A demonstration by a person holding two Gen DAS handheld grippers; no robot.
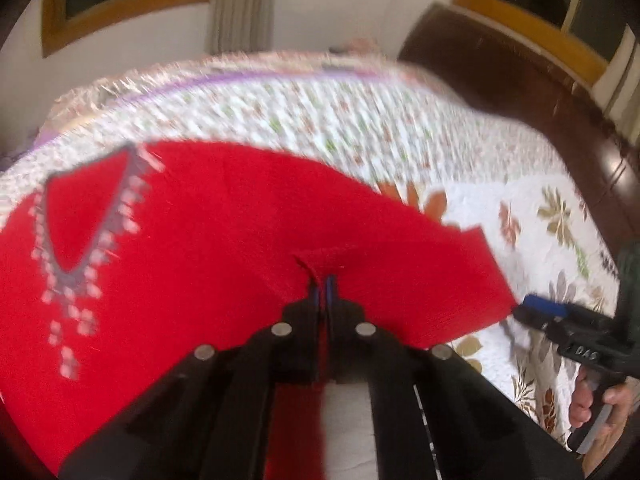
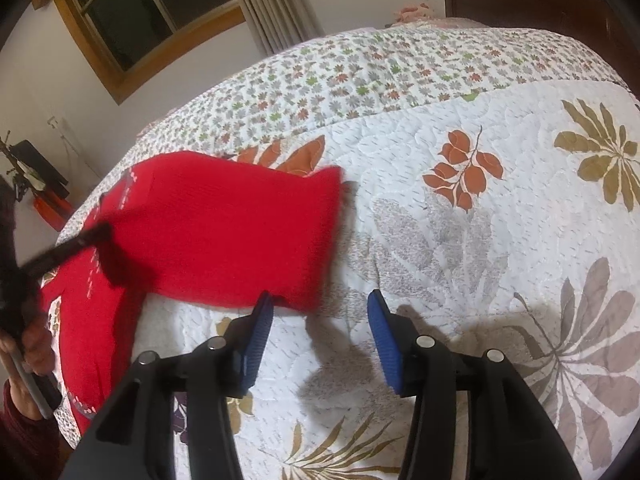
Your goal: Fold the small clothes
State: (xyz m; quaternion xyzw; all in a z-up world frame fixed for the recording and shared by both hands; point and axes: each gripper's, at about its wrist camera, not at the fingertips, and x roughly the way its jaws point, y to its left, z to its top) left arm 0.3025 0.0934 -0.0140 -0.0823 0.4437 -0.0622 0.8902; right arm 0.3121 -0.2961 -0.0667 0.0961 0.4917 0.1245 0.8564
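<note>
the left claw (image 1: 324,280) is pinched tight on a small bunch of the red top (image 1: 224,216), the cloth puckering where the blue pads bite. the right claw (image 2: 320,312) is spread wide and holds nothing — its left pad just touches the near edge of the top's folded part, the other pad hangs over bare quilt (image 2: 480,240). the top lies on the bed, toward the left of the right wrist view, one part doubled over the rest, neckline trim toward the far left in the left wrist view.

risks, as i judge them: the left grip takes only a little fabric, so a quick pull could slip it free or drag the whole top across the quilt rather than fold it. the left wrist view is blurred, which hints at fast motion — that could skew the crease. if the right claw closes low, it may catch quilt along with the hem.
</note>
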